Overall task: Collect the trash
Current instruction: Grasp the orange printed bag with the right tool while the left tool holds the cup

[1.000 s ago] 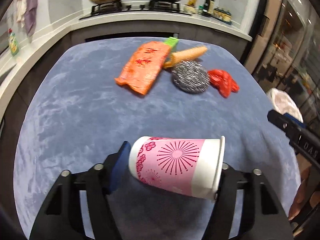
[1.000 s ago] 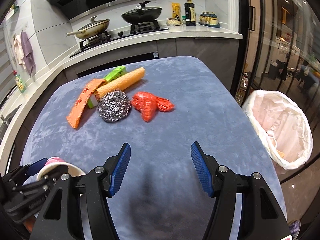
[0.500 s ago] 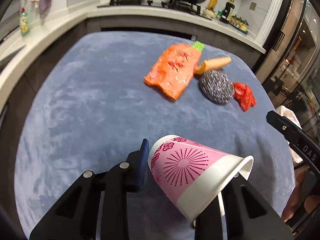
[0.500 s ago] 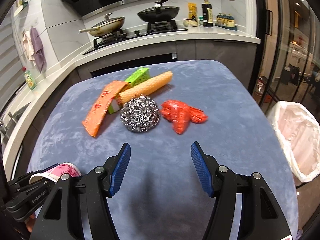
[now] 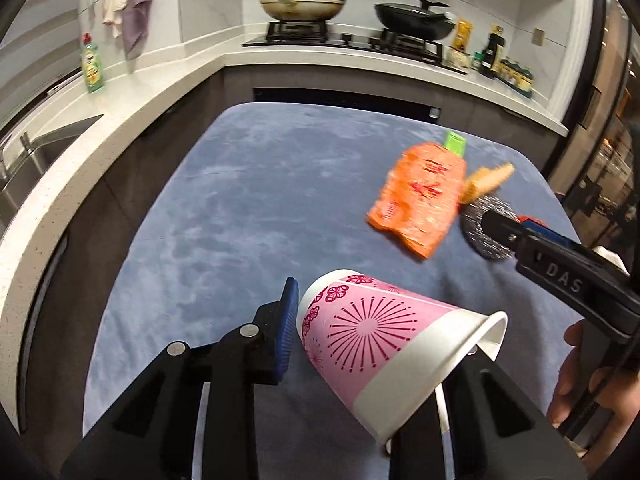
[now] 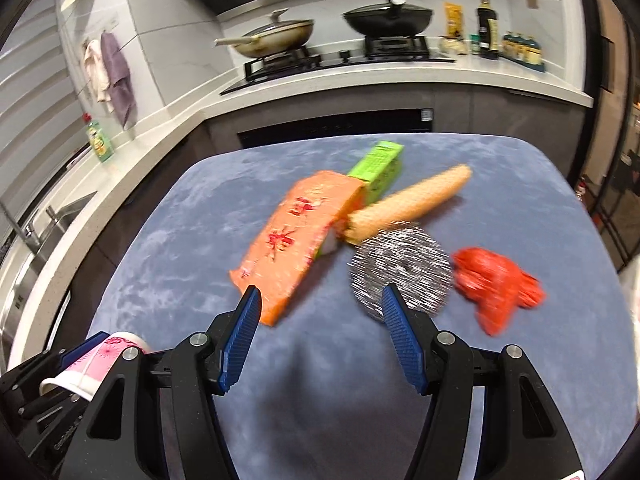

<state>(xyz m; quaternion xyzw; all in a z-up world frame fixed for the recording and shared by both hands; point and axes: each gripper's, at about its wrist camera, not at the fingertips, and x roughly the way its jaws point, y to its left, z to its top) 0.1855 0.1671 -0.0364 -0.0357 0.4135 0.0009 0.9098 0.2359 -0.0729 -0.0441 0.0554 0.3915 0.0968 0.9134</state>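
Note:
My left gripper (image 5: 376,332) is shut on a pink and white paper cup (image 5: 384,336), held on its side above the blue table (image 5: 240,216); the cup also shows in the right wrist view (image 6: 100,360). My right gripper (image 6: 320,340) is open and empty, just short of an orange wrapper (image 6: 296,236) and a steel scourer (image 6: 400,268). A crumpled red wrapper (image 6: 496,284), a tan cone-shaped roll (image 6: 408,204) and a green box (image 6: 378,168) lie by them. In the left wrist view the orange wrapper (image 5: 420,196) and the scourer (image 5: 476,216) lie far right, the scourer partly behind my right gripper.
A white kitchen counter (image 5: 132,96) wraps the table's left and far sides, with a hob and two pans (image 6: 384,20), bottles (image 5: 492,56) and a green dish-soap bottle (image 5: 91,65). A sink (image 6: 36,236) is at left. Glass doors stand at right.
Both grippers have moved forward and turned left. The trash pile now sits closer to my right gripper's open fingers. The bin bag has left the right wrist view. The cup stays gripped.

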